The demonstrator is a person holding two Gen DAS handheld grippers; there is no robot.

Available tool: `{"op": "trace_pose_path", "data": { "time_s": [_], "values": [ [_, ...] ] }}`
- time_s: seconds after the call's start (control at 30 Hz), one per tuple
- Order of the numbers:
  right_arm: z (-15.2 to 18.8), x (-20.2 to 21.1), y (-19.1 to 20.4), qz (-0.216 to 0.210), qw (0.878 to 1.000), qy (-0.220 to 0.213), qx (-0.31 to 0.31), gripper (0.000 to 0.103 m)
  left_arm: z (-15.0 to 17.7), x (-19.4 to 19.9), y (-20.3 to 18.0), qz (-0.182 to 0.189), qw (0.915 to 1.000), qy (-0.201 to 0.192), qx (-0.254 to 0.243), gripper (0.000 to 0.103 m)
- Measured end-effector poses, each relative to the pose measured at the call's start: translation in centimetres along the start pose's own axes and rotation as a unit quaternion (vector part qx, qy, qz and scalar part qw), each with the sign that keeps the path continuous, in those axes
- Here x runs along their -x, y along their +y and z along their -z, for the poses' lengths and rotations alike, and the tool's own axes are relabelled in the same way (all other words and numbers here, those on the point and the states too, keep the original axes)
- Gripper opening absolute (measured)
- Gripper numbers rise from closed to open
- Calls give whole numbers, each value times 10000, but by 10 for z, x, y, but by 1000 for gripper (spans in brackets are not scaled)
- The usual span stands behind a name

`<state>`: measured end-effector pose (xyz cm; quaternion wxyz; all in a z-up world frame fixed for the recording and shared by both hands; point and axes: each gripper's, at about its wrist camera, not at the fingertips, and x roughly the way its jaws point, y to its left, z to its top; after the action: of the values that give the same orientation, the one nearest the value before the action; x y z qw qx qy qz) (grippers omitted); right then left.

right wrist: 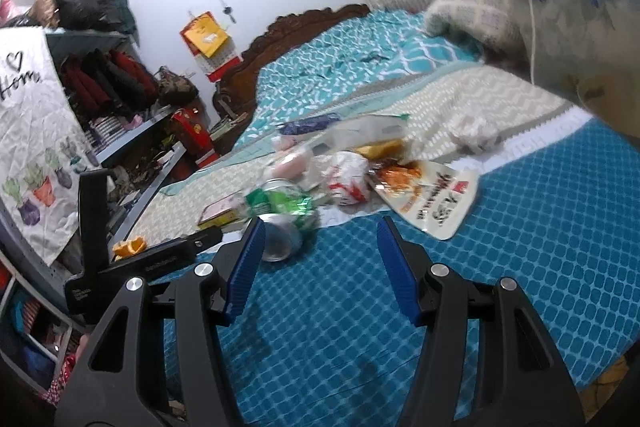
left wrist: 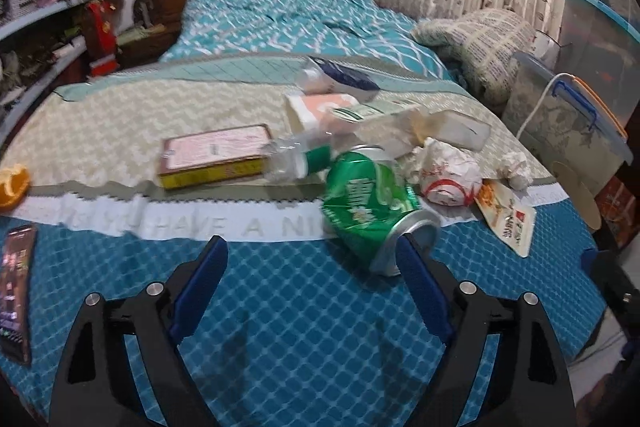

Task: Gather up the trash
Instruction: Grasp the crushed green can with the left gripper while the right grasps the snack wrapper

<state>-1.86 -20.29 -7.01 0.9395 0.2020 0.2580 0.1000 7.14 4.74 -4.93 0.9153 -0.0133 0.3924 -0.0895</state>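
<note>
Trash lies in a heap on the bed. A crushed green can (left wrist: pixel 370 203) lies nearest, its open end touching or just beyond my left gripper's (left wrist: pixel 312 251) right fingertip. The left gripper is open and empty. Behind the can lie a crumpled white wrapper (left wrist: pixel 448 175), a snack pouch (left wrist: pixel 508 219), a clear plastic bottle (left wrist: pixel 296 159) and a flat box (left wrist: pixel 216 155). My right gripper (right wrist: pixel 320 231) is open and empty, just short of the same green can (right wrist: pixel 280 211). The pouch (right wrist: pixel 432 199) and the wrapper (right wrist: pixel 348 179) lie ahead of it.
A phone (left wrist: pixel 16 291) lies at the bed's left edge, with orange peel (left wrist: pixel 14 185) beyond it. Clear storage bins (left wrist: pixel 568 123) stand to the right of the bed. Cluttered shelves (right wrist: pixel 120 131) line the left side. The left gripper's black body (right wrist: pixel 120 259) shows in the right wrist view.
</note>
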Motion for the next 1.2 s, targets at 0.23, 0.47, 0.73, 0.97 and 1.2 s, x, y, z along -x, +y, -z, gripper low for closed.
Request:
{"op": "trace_pose_path", "data": {
  "time_s": [0.23,0.47,0.73,0.97,1.2],
  "values": [
    [-26,-22,-65,336,9965,254,-719,60,-27,-45,35,780,9893,689,1025,72],
    [-56,-61,-120,538,9900,767,-1051,60,-26,-81,46,1492,9714,1274,1336,60],
    [-81,-121,-129,322,9875,1490,-414,60,-31,-90,27,1544,9760,1246,896,66],
    [-59,-128,-102,-705,9743,2099,-411,46,-33,-92,16,1633,9747,1256,862,75],
    [-37,-113,-68,-942,9709,2193,173,48,-28,-89,12,1864,9680,1396,932,75]
  ]
}}
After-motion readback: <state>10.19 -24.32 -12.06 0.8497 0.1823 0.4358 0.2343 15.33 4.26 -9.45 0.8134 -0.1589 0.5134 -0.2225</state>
